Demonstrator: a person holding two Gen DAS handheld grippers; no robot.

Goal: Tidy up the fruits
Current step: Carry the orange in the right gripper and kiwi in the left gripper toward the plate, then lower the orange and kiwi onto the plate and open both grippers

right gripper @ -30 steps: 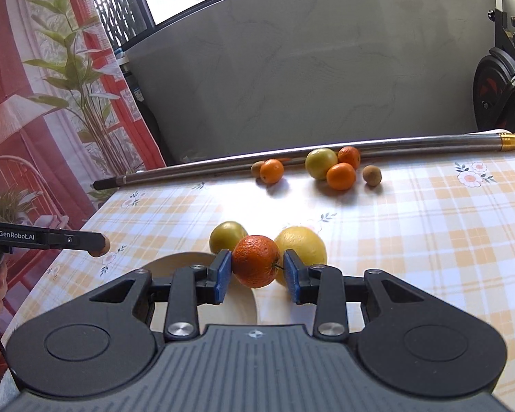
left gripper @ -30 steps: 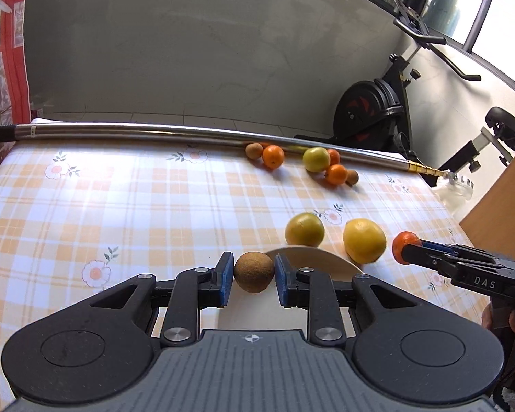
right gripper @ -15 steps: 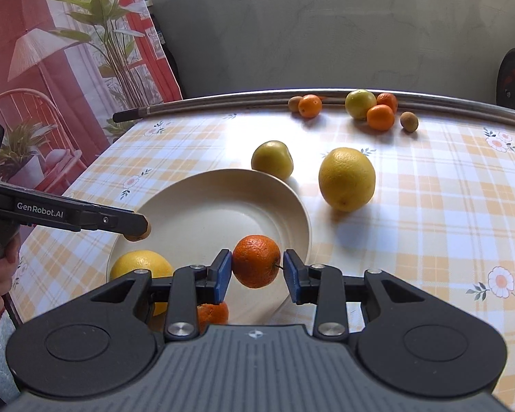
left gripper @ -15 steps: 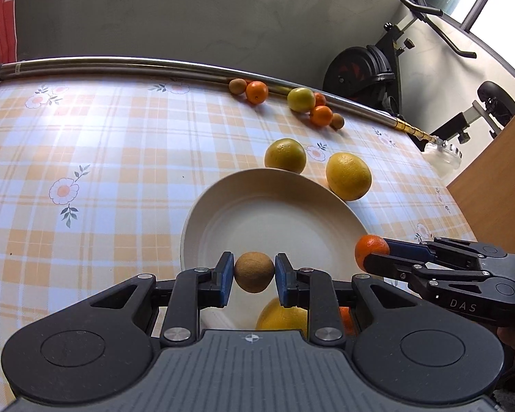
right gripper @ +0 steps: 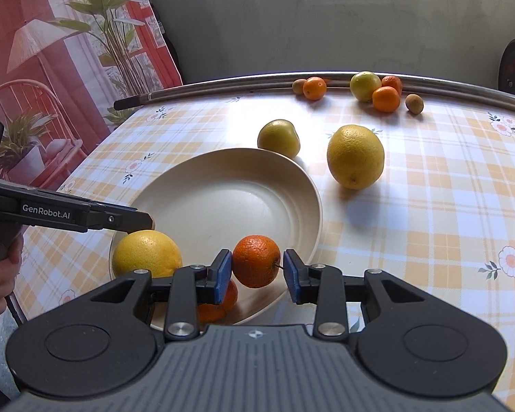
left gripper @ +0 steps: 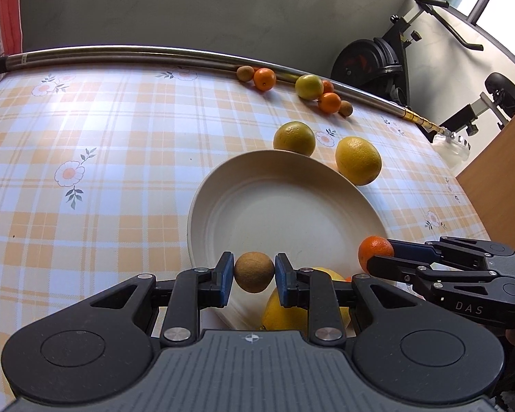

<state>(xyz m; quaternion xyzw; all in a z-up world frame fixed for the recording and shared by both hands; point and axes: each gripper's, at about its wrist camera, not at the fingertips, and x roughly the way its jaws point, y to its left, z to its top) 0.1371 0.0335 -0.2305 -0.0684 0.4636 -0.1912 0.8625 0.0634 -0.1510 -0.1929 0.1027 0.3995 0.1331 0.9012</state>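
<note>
- Fruits are being gathered on the plate. Left wrist view: the left gripper has its jaws clamped on a brown fruit, held above the plate's near rim, apparently so that a release drops it inside.
- Same view: the right gripper comes in from the right with a mandarin over the rim. Two yellow citrus lie on the cloth beyond the plate, not yet collected.
- Right wrist view: the right gripper grips the mandarin between both pads, over the plate's near side.
- Same view: a lemon and an orange already rest in the plate, so free room lies toward its centre. More small fruit waits against the metal pole.
</note>
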